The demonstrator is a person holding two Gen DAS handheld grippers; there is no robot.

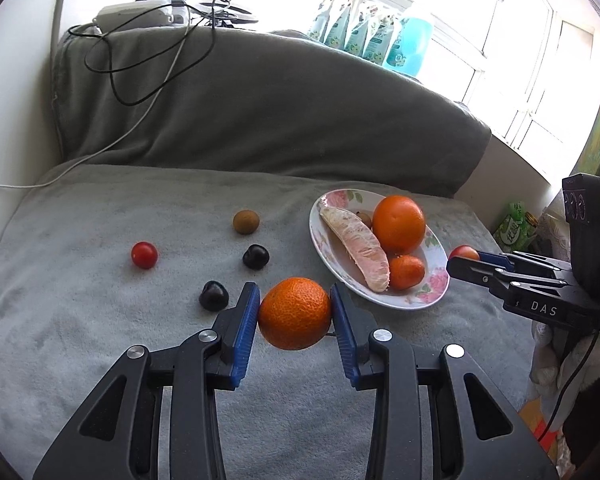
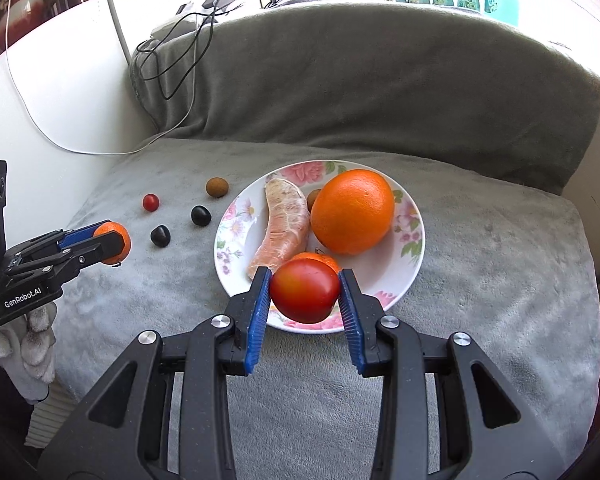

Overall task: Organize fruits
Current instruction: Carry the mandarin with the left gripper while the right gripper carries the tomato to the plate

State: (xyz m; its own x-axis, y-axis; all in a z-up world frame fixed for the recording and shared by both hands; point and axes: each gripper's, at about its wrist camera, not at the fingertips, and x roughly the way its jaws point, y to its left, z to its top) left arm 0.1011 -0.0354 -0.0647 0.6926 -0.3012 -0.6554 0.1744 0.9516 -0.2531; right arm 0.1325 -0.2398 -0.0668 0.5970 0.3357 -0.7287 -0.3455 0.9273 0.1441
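Pomelo segment [image 2: 281, 227] lengthwise on plate [image 2: 414, 256], curved toward orange [image 2: 352, 211]

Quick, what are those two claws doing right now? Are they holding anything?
Left claw: closed on a small orange, held above the grey blanket.
Right claw: closed on a red tomato, over the near edge of the flowered plate.

My tomato [image 2: 305, 290] hides most of the small orange [image 2: 318, 259] on the plate [image 2: 384, 294]. The big orange [image 2: 352, 211] hides half a brown fruit [image 2: 313, 198].
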